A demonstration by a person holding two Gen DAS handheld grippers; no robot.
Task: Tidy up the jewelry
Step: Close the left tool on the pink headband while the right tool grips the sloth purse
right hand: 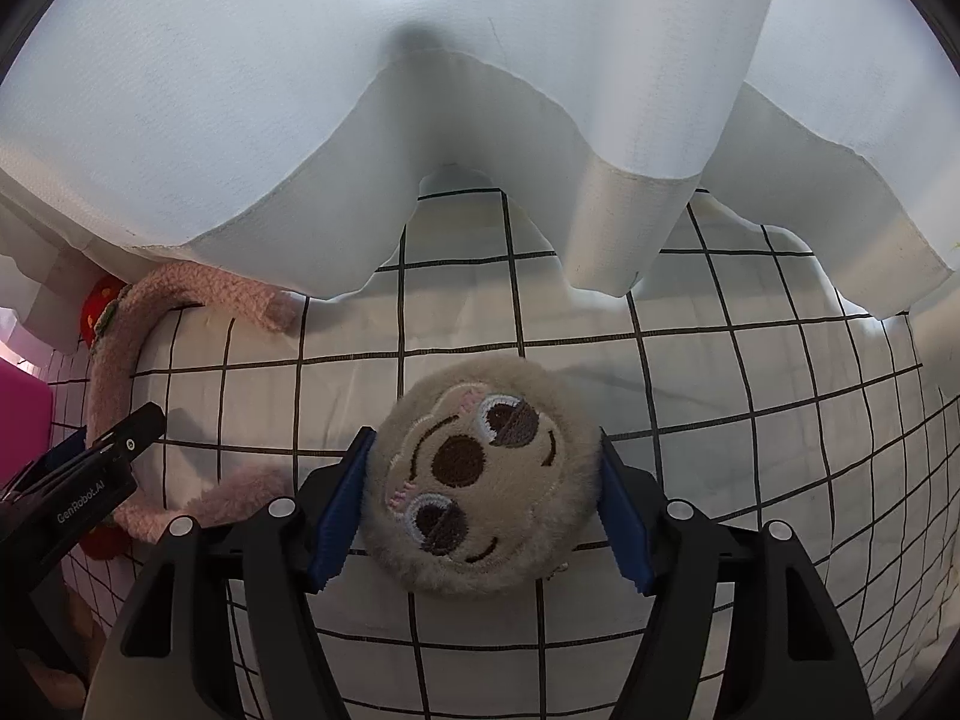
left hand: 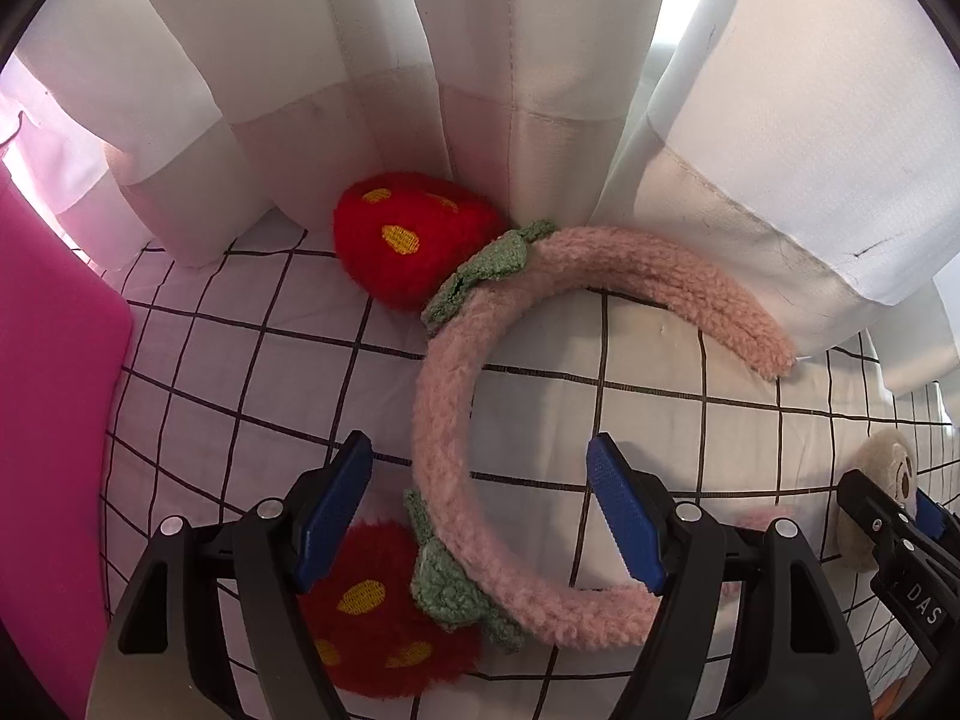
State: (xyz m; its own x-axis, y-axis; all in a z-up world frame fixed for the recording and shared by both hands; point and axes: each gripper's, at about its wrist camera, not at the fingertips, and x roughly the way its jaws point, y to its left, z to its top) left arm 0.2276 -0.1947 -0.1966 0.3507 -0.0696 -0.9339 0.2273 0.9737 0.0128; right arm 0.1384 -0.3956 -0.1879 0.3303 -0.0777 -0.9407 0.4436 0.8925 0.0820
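A fuzzy pink headband (left hand: 447, 420) with two red strawberries (left hand: 408, 246) and green leaves lies on the white grid cloth (left hand: 660, 414). My left gripper (left hand: 480, 516) is open, its blue fingers either side of the band's near part. In the right wrist view a round beige plush face clip (right hand: 480, 480) lies on the cloth between the blue fingers of my right gripper (right hand: 483, 510), which touch its sides without visibly squeezing it. The headband also shows at the left of the right wrist view (right hand: 120, 360), with the left gripper's finger over it.
White curtains (left hand: 480, 60) hang down onto the cloth right behind the headband and the clip. A bright pink object (left hand: 54, 360) stands at the left edge. The right gripper and the clip (left hand: 888, 480) show at the far right of the left wrist view.
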